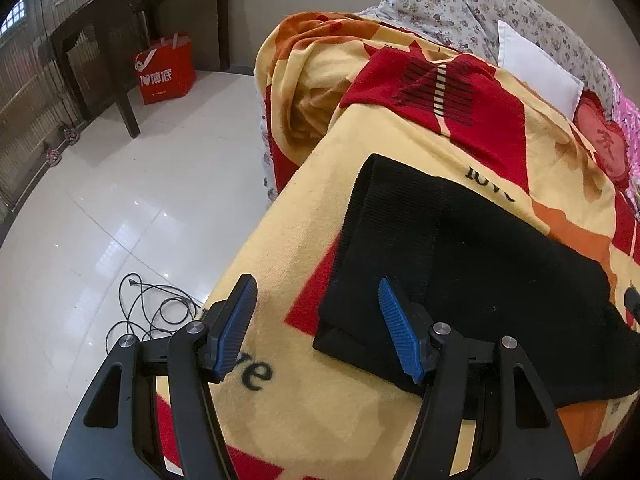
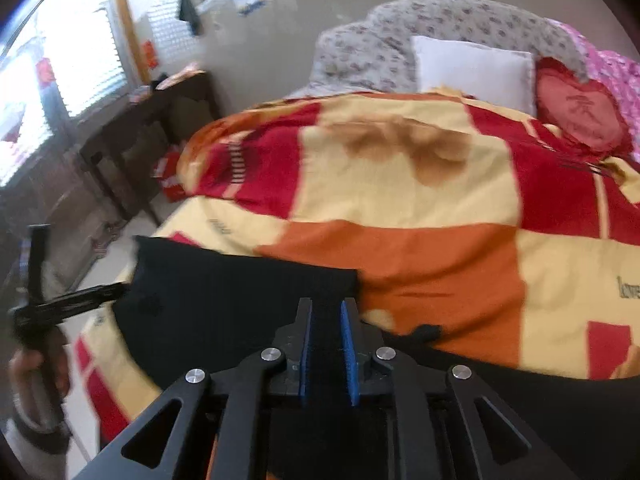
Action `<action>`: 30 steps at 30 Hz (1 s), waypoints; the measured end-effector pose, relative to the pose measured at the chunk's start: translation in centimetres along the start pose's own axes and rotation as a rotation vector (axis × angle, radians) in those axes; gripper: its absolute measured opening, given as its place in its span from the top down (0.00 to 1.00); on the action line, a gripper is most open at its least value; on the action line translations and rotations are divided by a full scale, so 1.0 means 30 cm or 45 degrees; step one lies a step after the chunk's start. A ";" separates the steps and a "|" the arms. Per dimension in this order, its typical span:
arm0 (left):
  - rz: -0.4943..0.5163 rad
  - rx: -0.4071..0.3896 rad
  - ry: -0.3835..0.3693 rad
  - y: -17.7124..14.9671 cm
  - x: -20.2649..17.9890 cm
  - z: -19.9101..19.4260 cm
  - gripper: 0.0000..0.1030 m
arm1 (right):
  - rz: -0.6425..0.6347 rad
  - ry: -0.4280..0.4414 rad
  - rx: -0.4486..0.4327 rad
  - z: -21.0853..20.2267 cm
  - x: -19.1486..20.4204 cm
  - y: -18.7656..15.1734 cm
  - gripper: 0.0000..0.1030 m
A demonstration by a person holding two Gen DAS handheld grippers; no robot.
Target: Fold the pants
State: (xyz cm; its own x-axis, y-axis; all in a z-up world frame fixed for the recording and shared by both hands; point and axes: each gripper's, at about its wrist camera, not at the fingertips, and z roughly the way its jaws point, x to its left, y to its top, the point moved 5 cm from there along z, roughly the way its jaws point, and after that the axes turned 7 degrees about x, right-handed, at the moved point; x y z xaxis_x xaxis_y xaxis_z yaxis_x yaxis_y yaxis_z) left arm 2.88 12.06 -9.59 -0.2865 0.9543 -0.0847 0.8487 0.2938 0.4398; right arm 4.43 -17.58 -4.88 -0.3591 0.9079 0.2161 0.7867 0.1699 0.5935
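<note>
Black pants (image 1: 472, 264) lie folded on a yellow, red and orange blanket (image 1: 280, 240) on the bed. In the left wrist view my left gripper (image 1: 318, 300) is open and empty, its blue pads (image 1: 236, 324) straddling the pants' near left corner just above the blanket. In the right wrist view my right gripper (image 2: 326, 312) has its pads close together with black pants fabric (image 2: 224, 296) between them. The left gripper (image 2: 68, 304) shows at the far left of that view, beside the pants' left edge.
The bed edge drops to a white tiled floor (image 1: 100, 220) on the left, with a black cable (image 1: 152, 308). A dark wooden table (image 1: 120, 20) and red bag (image 1: 166, 70) stand beyond. A white pillow (image 2: 476, 72) and red heart cushion (image 2: 580, 108) lie at the bedhead.
</note>
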 end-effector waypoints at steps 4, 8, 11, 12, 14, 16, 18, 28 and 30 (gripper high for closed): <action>0.005 -0.016 0.010 -0.005 -0.006 -0.018 0.38 | -0.037 0.141 0.060 0.043 0.109 -0.034 0.82; 0.016 -0.046 0.014 -0.008 -0.016 -0.051 0.38 | -0.095 0.188 0.120 0.109 0.206 -0.076 0.81; 0.026 -0.066 0.006 -0.009 -0.029 -0.077 0.38 | -0.139 0.142 0.156 0.140 0.240 -0.100 0.81; 0.028 -0.071 -0.001 -0.010 -0.035 -0.086 0.38 | -0.149 0.120 0.165 0.148 0.244 -0.106 0.81; 0.033 -0.085 -0.015 -0.011 -0.046 -0.105 0.38 | -0.162 0.090 0.176 0.156 0.244 -0.119 0.81; 0.039 -0.092 -0.026 -0.010 -0.059 -0.117 0.38 | -0.164 0.076 0.194 0.165 0.240 -0.135 0.80; 0.051 -0.093 -0.036 -0.009 -0.078 -0.125 0.38 | -0.172 0.072 0.195 0.166 0.239 -0.145 0.80; 0.160 -0.079 -0.077 -0.039 -0.209 -0.140 0.38 | -0.124 0.072 0.173 0.113 0.196 -0.161 0.76; 0.188 -0.068 -0.095 -0.044 -0.250 -0.136 0.38 | -0.102 0.054 0.160 0.089 0.165 -0.163 0.75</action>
State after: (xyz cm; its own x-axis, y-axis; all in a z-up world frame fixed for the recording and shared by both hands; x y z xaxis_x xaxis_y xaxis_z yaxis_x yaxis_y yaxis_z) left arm 2.09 4.29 -5.89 -0.1248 0.9889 -0.0810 0.8537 0.1486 0.4990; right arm 0.14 -12.89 -8.78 -0.4421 0.8731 0.2056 0.8103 0.2904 0.5091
